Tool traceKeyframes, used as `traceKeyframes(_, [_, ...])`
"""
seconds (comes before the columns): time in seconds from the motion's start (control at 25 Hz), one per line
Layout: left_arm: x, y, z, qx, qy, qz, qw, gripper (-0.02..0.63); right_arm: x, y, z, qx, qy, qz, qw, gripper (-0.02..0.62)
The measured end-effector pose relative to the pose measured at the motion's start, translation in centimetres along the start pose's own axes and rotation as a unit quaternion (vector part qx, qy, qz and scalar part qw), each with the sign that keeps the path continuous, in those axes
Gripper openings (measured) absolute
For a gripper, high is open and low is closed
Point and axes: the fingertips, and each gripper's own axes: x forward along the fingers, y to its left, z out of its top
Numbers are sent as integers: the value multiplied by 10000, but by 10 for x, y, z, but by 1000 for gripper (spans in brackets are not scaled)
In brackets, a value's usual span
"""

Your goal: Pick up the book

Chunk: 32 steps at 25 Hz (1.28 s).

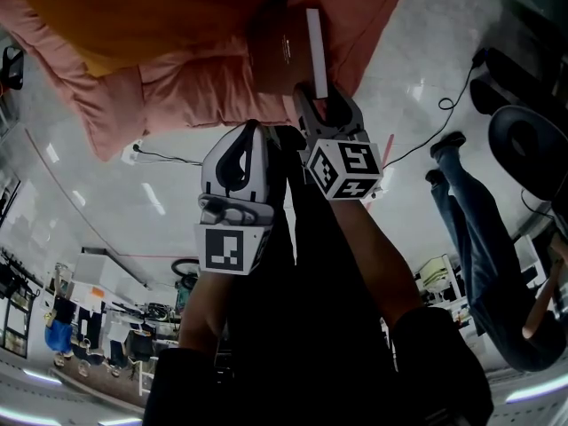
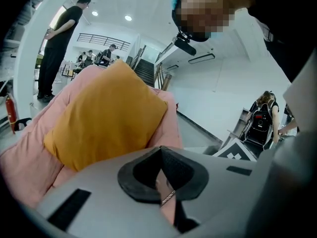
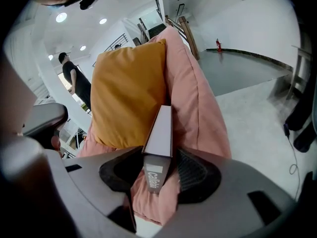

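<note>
Right tool (image 3: 157,158) stood open astride the book (image 3: 161,128) — upright on its edge on a pink cushion (image 3: 198,93), long axis running away; left tool (image 2: 159,151), closed, hung alongside.

Head view: from above, steeply down past left gripper (image 1: 255,131) and right gripper (image 1: 322,98) onto pink beanbag (image 1: 177,96). Gripper views: close behind own jaws, facing beanbag. All three share beanbag, orange pillow (image 1: 133,7).

Grey left hand-held gripper (image 1: 251,130), grey right hand-held gripper (image 1: 321,94), black-and-white marker cubes (image 1: 344,169), dark sleeves (image 1: 437,362)
</note>
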Motion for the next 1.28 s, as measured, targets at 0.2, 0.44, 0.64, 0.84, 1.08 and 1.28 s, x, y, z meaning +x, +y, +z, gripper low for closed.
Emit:
traceKeyframes(0.2, [-5, 2, 0, -39, 15, -2, 10000, 8, 2, 6, 0, 2, 69, 32, 10000, 202])
traceKeyframes(0.44, [-7, 3, 1, -84, -5, -3, 10000, 8, 6, 0, -4, 159, 165, -22, 9997, 160])
traceKeyframes(0.64, [-12, 4, 9, -46, -84, 17, 10000, 8, 4, 6, -4, 231, 130, -47, 9996, 150])
traceKeyframes(0.84, [-24, 8, 14, -1, -133, 29, 9999, 8, -1, 12, -4, 196, 71, -102, 9997, 149])
traceKeyframes(1.08, [-45, 10, 24, 45, -239, 90, 9997, 8, -15, 19, -2, 115, 9, -168, 9998, 149])
traceKeyframes(1.28, [-63, 10, 34, 94, -289, 117, 9995, 8, -32, 26, -2, 28, 37, -266, 9996, 147])
